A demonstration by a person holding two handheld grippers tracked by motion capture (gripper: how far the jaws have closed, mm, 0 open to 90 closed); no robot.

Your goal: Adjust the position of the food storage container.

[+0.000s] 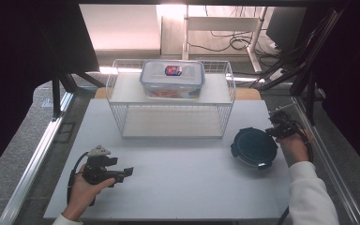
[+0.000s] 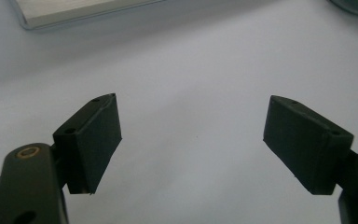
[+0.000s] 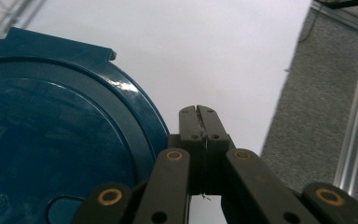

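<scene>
The right claw (image 1: pixel 275 125) sits at the far right of the white counter (image 1: pixel 178 183), just beside the right edge of a round dark-blue container (image 1: pixel 254 147) with its lid on. In the right gripper view its two black jaws are clenched flat against each other with nothing between them, their tips standing just off the container's (image 3: pixel 51 140) curved rim; whether they touch it I cannot tell. The container itself rests on the counter in front of the right end of a white wire basket (image 1: pixel 171 101), near it but apart from it. That basket stands toward the back of the counter, and on its upper shelf lies a clear rectangular food box (image 1: pixel 172 78) with a lid bearing a red and blue label. Well apart from all this, at the near left of the counter, the left claw (image 1: pixel 127 172) is held low in the person's hand, pointing to the right. The left gripper view shows its jaws (image 2: pixel 193 140) released and spread wide, with only bare white counter between them and a pale flat edge lying farther off at the top of that view.
</scene>
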